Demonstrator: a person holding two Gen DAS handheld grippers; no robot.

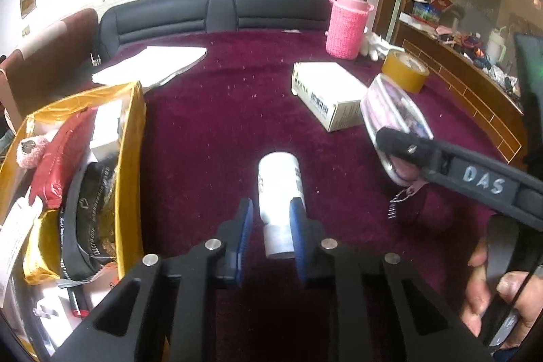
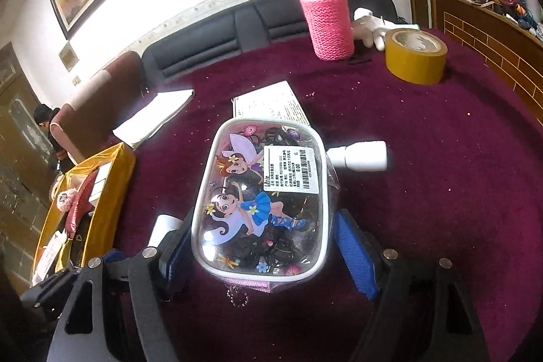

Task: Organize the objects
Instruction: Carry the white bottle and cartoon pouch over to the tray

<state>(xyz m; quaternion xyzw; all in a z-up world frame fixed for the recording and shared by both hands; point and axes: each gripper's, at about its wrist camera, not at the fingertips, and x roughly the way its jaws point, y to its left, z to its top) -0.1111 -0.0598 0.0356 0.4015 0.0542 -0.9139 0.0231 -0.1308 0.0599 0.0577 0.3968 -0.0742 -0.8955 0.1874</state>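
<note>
Sitting at the left, the gold box (image 1: 134,138) holds a red pouch (image 1: 59,165) and packets. The left claw (image 1: 271,216) grips a white bottle (image 1: 280,178); the right claw (image 2: 261,246) holds a clear pouch (image 2: 261,199) above the cloth.

Both fisheye cameras are riding just behind their own fingers, tilting down across the maroon surface (image 1: 220,97) toward the far wall. The left view is looking from close by the gold box (image 1: 130,158); both are sharing the pink-sleeved flask (image 1: 348,26) and the tape roll (image 2: 415,60).
</note>
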